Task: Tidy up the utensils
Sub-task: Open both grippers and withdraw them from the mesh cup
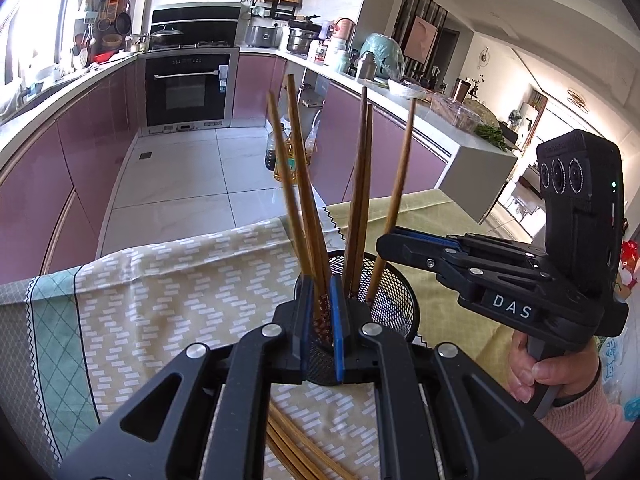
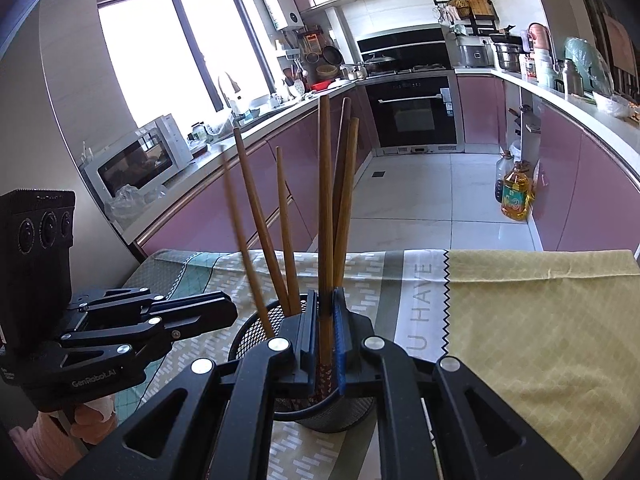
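Observation:
A black mesh utensil cup (image 1: 394,304) stands on the cloth-covered table, with several brown wooden chopsticks upright in it. My left gripper (image 1: 322,320) is shut on chopsticks (image 1: 302,184) over the cup's near rim. My right gripper (image 2: 326,340) is shut on a chopstick (image 2: 325,200) whose patterned end sits in the cup (image 2: 256,332). In the left wrist view the right gripper (image 1: 386,242) reaches in from the right. In the right wrist view the left gripper (image 2: 228,312) reaches in from the left. More chopsticks (image 1: 296,448) lie on the cloth under my left gripper.
The table carries a patterned cloth (image 1: 168,280) and a yellow-green cloth (image 2: 540,320). Beyond the far table edge is a tiled kitchen floor with purple cabinets, an oven (image 1: 186,88) and oil bottles (image 2: 516,196). A grey counter end (image 1: 476,172) juts in at the right.

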`<state>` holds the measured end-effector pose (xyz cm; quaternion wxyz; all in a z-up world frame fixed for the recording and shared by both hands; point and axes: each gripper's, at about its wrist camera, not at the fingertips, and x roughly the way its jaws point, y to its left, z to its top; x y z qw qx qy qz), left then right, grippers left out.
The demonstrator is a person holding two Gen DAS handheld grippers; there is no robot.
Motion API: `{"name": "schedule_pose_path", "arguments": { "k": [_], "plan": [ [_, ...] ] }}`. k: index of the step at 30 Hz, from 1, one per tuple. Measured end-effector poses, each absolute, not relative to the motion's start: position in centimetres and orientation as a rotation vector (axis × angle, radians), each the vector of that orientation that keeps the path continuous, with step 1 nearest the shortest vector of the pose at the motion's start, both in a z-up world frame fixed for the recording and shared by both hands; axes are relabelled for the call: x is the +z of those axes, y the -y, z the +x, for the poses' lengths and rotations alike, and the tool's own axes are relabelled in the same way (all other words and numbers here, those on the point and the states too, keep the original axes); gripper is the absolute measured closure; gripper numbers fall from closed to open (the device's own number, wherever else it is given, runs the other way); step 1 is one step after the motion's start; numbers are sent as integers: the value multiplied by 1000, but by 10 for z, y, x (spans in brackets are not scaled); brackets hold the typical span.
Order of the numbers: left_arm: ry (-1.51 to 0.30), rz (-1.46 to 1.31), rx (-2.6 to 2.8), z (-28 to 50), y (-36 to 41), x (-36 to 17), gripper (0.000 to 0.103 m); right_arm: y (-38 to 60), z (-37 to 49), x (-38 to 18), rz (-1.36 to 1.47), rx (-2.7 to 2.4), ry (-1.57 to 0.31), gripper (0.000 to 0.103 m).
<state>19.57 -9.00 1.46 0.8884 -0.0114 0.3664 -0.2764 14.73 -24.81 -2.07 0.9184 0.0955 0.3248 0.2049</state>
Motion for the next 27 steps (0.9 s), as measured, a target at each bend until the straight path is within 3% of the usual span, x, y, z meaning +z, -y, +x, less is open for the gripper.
{"name": "schedule_pose_path", "arguments": {
  "k": [6, 16, 19, 22, 27],
  "plan": [
    [-753, -50, -568, 189, 84, 11, 95, 250, 144, -20, 213, 416, -652, 94],
    [-624, -46, -517, 148, 55, 23, 63, 245, 106, -5, 189, 484, -581, 80],
    [-594, -29, -506, 131, 47, 26, 60, 238, 86, 0, 159, 531, -556, 76],
    [-582, -20, -485, 117, 38, 25, 43, 229, 70, -2, 132, 575, -558, 70],
    [-626, -16, -432, 102, 21, 1, 39, 206, 55, -28, 81, 617, -633, 69]
  ]
}}
